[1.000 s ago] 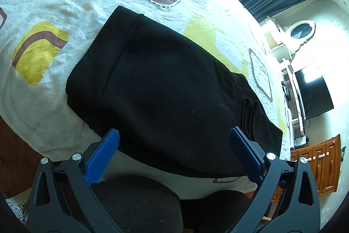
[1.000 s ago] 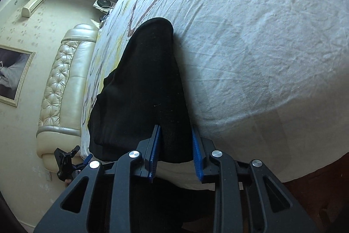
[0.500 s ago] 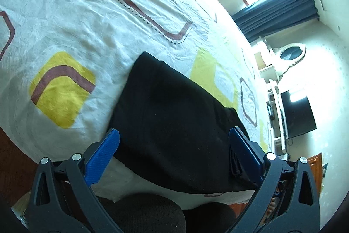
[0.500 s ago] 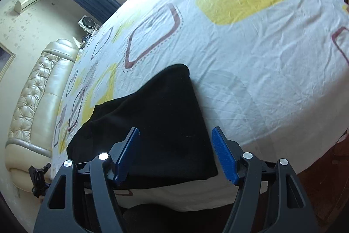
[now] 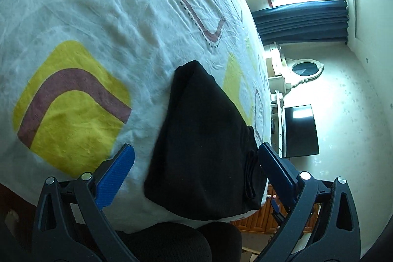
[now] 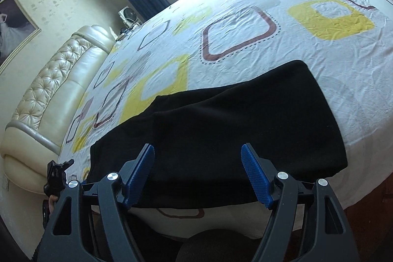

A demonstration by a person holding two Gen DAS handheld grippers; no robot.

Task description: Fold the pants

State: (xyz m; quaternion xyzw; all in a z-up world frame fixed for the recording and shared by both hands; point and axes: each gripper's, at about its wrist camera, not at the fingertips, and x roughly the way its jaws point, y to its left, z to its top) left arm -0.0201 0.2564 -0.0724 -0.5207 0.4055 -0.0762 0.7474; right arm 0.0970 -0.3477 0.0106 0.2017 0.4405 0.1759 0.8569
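The black pants [image 6: 221,136] lie folded into a compact stack at the near edge of the bed [image 6: 245,23], filling the lower middle of both views. The left tool [image 5: 196,168] and right tool [image 6: 197,173] hang above them, both spread wide and released, grasping nothing. A padded headboard [image 6: 46,95] sits at the left.

The 2 wrist cameras look from the near edge of the bed [image 5: 103,16] across it, left toward the window wall, right toward the headboard [image 6: 49,80]; both show the black pants [image 5: 203,139].
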